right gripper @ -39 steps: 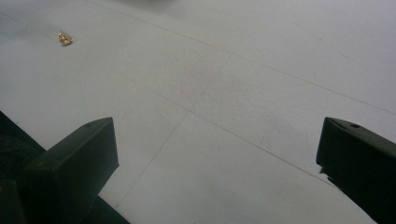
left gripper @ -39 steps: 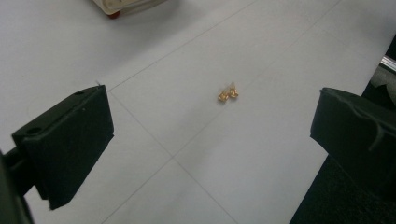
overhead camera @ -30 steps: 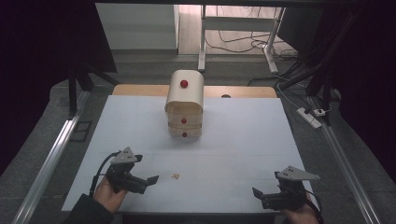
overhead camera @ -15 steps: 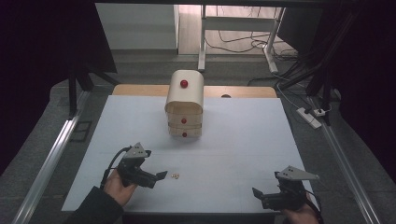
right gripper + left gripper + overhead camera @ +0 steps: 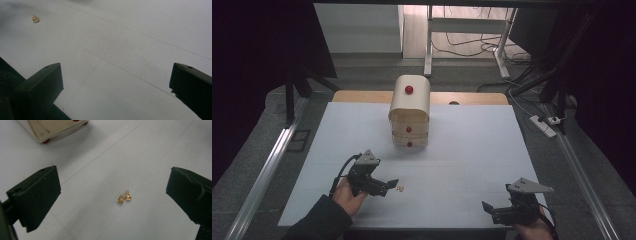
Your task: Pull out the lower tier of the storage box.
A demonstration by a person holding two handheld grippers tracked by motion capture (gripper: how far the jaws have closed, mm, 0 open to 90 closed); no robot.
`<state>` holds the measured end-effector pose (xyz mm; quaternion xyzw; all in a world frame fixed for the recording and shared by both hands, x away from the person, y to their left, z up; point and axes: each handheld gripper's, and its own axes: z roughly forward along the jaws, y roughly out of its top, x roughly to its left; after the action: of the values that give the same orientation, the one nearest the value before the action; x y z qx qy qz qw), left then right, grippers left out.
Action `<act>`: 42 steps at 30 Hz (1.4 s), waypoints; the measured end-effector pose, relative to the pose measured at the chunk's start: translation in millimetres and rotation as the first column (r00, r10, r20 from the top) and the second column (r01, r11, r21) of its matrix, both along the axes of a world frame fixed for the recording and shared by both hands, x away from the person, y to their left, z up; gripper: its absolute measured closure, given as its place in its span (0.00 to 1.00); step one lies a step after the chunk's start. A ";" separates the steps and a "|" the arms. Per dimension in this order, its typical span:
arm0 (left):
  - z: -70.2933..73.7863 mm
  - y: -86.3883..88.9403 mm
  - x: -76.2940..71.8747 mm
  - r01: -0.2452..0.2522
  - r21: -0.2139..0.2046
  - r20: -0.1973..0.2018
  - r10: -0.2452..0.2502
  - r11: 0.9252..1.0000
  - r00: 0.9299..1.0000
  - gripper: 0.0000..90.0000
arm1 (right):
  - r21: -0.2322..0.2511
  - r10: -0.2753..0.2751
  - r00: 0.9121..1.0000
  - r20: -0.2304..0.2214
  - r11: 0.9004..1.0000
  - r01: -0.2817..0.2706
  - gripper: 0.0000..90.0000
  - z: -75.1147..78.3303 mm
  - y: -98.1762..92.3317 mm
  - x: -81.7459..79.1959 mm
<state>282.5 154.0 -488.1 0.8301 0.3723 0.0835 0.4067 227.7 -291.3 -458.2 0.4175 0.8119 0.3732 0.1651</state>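
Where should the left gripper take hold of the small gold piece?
Probably across its narrow middle, coming straight down. The gold piece lies low and flat on the table, between the open jaws of the left gripper, so a side approach would likely just push it along.

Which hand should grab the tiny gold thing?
The left. Its open left gripper already has the gold thing lying between its fingers; the right gripper is far off at the table's corner.

A lab: a white desk [image 5: 472, 150] ringed by black curtains [image 5: 262, 50], metal rails [image 5: 264, 175], floor cables [image 5: 462, 47] and a power strip [image 5: 544, 125].
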 end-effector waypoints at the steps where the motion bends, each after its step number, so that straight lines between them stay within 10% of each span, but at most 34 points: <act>1: -0.2 -0.2 0.8 0.005 -0.003 -0.003 -0.005 1.000 1.000 0.00 | 0.000 0.001 1.000 0.000 1.000 -0.001 0.00 0.0 0.0 0.0; 20: -4.9 -20.0 26.0 0.039 0.004 0.020 -0.039 0.999 0.999 0.00 | -0.003 0.004 1.000 0.001 1.000 -0.004 0.00 -0.1 0.3 0.0; 42: -12.9 -38.8 48.9 -0.037 0.044 0.028 0.036 0.998 0.999 0.00 | -0.014 0.017 1.000 0.005 1.000 -0.017 0.00 -0.1 1.8 -0.8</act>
<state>331.4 115.2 -501.0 0.8308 0.3799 0.1102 0.3915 226.9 -289.4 -458.3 0.4085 0.8176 0.3699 0.1666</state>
